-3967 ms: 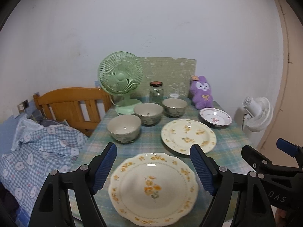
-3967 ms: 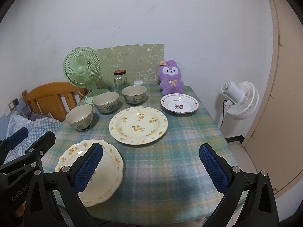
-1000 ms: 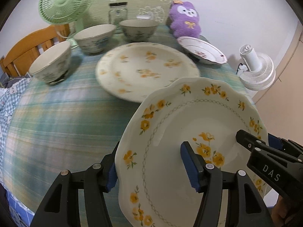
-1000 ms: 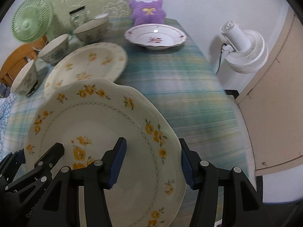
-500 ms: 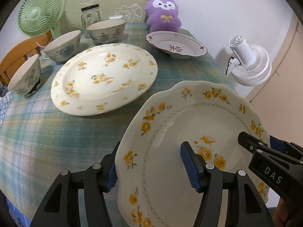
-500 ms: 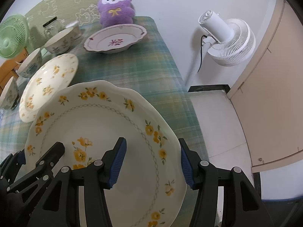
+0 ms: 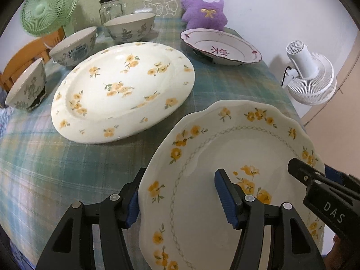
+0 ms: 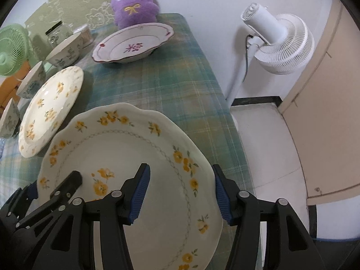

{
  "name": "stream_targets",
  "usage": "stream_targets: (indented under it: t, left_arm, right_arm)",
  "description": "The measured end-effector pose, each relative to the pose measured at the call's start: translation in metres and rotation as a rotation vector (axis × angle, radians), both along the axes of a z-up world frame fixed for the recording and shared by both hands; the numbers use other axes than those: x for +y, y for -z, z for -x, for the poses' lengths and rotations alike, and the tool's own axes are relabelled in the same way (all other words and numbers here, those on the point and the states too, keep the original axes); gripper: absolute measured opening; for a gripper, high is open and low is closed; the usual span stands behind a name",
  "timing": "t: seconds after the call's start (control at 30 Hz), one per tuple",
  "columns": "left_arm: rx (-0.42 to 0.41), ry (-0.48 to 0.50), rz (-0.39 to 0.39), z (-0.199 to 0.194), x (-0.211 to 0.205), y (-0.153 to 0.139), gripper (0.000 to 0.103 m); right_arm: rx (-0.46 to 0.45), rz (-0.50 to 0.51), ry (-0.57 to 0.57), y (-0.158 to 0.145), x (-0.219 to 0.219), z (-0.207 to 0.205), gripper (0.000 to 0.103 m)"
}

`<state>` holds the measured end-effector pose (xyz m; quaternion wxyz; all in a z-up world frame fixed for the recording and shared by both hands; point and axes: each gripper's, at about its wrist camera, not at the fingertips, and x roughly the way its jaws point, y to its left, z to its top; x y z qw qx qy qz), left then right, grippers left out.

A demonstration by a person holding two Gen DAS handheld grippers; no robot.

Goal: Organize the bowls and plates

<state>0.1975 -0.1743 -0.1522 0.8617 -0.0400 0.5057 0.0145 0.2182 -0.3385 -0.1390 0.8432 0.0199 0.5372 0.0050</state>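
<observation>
**Plate Handling: 2-Gripper Hold at Table Edge**

1. Table (image 7: 67, 168): covered with a green plaid cloth; it carries all the tableware.

2. White fan (image 7: 310, 76): stands on the floor beside the table's right side.

3. Scalloped plate (image 8: 135, 146): cream, with yellow flowers. It sits tilted over the near right part of the table, just beside the round plate (image 7: 123, 90), which lies flat on the cloth. Whether its underside touches the cloth cannot be told.

4. Left gripper (image 7: 180, 173): straddles the scalloped plate's left rim, 1 blue pad behind the rim and 1 on the upper face. Its jaws are opening, with the rim between them.

5. Right gripper (image 8: 180, 167): pinches the opposite rim, 1 pad on the face and 1 outside the edge.

6. Green fan (image 7: 48, 6): stands at the far left corner.

7. Red-trimmed dish (image 7: 221, 48): lies at the far right, in front of the purple plush (image 7: 204, 6).

8. 3 bowls (image 7: 130, 28) (image 7: 74, 47) (image 7: 27, 90): upright in a row along the far left side.

9. Glass jar (image 7: 111, 9): stands behind the farthest bowl.
</observation>
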Motion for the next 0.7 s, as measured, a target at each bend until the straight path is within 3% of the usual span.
stream_targets:
  t: [0.1, 0.23, 0.47, 0.7]
  left_arm:
    - [-0.002, 0.016, -0.013, 0.001, -0.004, -0.005, 0.076]
    - [-0.043, 0.031, -0.038, 0.002, -0.007, -0.021, 0.08]
    - [-0.098, -0.016, -0.028, 0.011, 0.014, -0.064, 0.083]
    - [-0.147, -0.023, -0.021, 0.009, 0.041, -0.098, 0.085]
  right_arm:
    - [0.011, -0.002, -0.022, -0.001, 0.0, -0.001, 0.064]
    - [-0.015, 0.029, -0.034, -0.017, 0.004, -0.001, 0.065]
    - [-0.088, 0.001, -0.059, -0.052, 0.012, 0.005, 0.065]
    - [-0.138, -0.031, -0.101, -0.094, 0.046, 0.007, 0.065]
